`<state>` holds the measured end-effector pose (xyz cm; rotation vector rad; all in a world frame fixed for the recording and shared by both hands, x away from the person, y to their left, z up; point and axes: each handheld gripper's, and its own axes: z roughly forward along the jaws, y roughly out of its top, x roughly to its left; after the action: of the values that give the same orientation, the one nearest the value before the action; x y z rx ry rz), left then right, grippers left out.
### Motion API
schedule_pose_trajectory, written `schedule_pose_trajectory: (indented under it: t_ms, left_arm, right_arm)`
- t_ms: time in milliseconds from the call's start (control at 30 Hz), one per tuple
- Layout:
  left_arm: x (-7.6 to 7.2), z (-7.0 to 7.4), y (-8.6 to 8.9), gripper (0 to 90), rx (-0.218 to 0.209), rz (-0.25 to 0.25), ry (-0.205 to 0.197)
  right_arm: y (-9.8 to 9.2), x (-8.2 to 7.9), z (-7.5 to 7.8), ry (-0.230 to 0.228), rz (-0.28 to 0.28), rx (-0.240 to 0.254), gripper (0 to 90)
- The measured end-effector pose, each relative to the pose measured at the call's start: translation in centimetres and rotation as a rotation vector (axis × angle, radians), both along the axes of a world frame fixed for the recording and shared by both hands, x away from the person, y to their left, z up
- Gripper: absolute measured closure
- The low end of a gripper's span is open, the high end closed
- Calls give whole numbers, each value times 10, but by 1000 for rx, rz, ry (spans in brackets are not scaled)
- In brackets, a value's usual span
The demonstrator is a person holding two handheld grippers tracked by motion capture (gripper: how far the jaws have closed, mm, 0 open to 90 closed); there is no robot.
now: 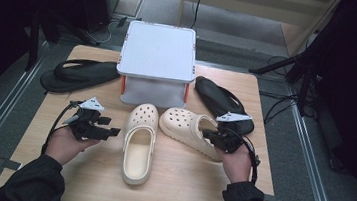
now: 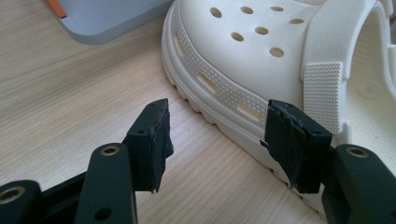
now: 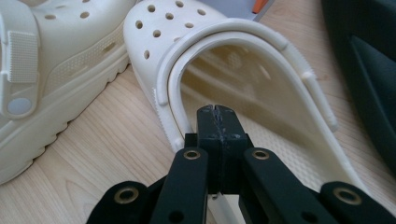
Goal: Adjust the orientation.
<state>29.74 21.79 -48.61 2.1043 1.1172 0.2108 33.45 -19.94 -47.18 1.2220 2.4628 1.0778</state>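
Cream foam clog [image 3: 196,51], holed toe, ridged sole; right gripper [image 3: 218,122] fingers clenched on its heel rim; left gripper [image 2: 217,140] fingers released.

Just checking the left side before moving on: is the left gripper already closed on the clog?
No, the left gripper stands open with bare table between its pads, beside the cream clog.

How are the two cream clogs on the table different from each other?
The left clog stands flat on its sole, toe pointing at the grey box; the right clog is tipped on its side and lies slanted. The right hand-held gripper pinches the right clog's heel rim, while the left clog is untouched. Both are cream with holes.
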Motion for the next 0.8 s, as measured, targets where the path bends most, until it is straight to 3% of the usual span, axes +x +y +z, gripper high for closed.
schedule_pose_trajectory:
  t_ms: [433, 800]
  left_arm:
    - [4, -1, -2, 411, -2, -1, -7]
    - [4, -1, -2, 411, 1, -2, -7]
  right_arm:
    - [1, -3, -1, -1, -10, 10, 900]
    - [12, -9, 0, -2, 34, 8, 900]
